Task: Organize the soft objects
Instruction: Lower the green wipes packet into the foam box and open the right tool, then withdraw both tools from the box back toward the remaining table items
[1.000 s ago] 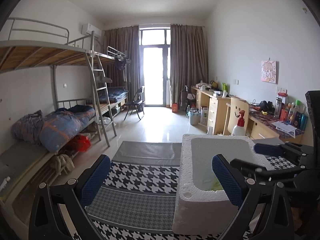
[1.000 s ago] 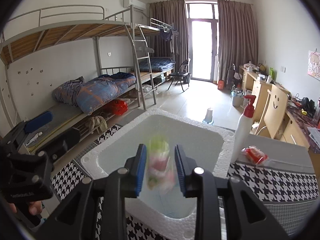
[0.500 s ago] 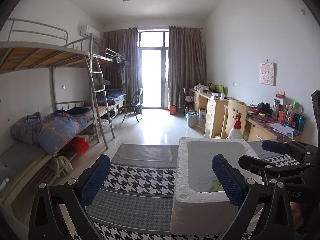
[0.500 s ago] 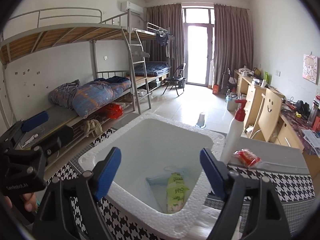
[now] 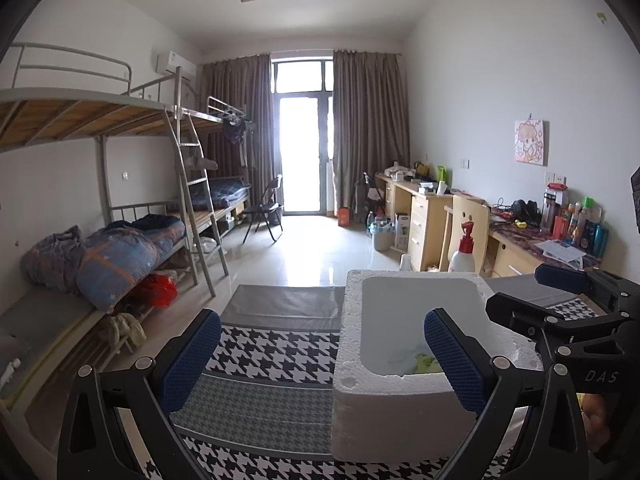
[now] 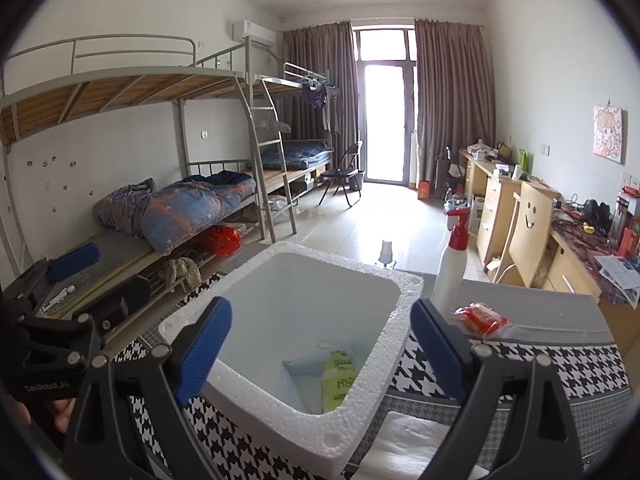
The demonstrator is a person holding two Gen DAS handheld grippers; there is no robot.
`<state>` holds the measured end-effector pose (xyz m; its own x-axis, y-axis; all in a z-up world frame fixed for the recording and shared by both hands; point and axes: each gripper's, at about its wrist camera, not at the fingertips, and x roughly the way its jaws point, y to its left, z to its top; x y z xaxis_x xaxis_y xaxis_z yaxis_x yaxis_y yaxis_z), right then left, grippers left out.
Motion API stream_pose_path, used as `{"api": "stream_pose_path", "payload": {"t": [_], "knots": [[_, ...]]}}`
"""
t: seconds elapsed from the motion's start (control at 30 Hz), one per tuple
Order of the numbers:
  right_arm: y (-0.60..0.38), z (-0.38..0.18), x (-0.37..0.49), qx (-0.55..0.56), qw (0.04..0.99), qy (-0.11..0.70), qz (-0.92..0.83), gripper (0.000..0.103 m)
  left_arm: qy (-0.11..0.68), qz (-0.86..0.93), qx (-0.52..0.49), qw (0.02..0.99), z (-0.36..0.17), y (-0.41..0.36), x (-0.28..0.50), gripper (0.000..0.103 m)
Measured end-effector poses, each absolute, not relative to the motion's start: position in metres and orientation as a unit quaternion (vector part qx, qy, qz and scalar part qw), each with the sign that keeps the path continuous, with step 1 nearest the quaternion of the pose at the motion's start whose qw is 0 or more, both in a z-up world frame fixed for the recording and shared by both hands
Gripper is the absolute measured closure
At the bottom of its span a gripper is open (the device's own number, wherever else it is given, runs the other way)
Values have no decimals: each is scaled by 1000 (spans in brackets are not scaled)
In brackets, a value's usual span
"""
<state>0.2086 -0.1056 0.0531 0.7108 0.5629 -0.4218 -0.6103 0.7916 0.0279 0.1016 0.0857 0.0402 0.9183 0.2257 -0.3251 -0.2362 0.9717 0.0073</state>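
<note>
**Release over the foam box, red packet next**

Left wrist view: the left gripper (image 5: pixel 320 356) hangs with its jaws spread wide and nothing between them, above the houndstooth-covered table (image 5: pixel 276 356). The white foam box (image 5: pixel 400 380) stands toward the table's right side, and a corner of pale blue and green packaging shows low inside it. The right gripper (image 5: pixel 560 304) reaches in from the right, over the box's far right rim.

Right wrist view: the right gripper (image 6: pixel 320 354) is over the near rim of the foam box (image 6: pixel 248 312), its jaws opening, with no object between the blue pads. On the box floor, toward the near right corner, lie a green packet (image 6: pixel 338 378) and a pale blue pouch (image 6: pixel 308 374), touching each other; the rest of the floor is bare. A red packet (image 6: pixel 480 318) rests on the grey strip at the table's far edge, just beside a white pump bottle (image 6: pixel 450 276) with a red top.

To finish this step well, I judge the jaws should clear the rim before the hand swings away, so that the light box is not nudged. The red packet looks like the remaining soft item; it should be approached low with the pads astride its width, keeping clear of the bottle.
</note>
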Motion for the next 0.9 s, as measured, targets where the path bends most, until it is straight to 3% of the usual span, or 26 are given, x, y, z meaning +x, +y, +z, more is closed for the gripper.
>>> {"api": "stream_pose_path", "payload": {"t": [0.9], "knots": [[-154, 49, 191, -41, 939, 201, 277, 8, 155, 43, 0, 987, 40, 39, 94, 1]]}}
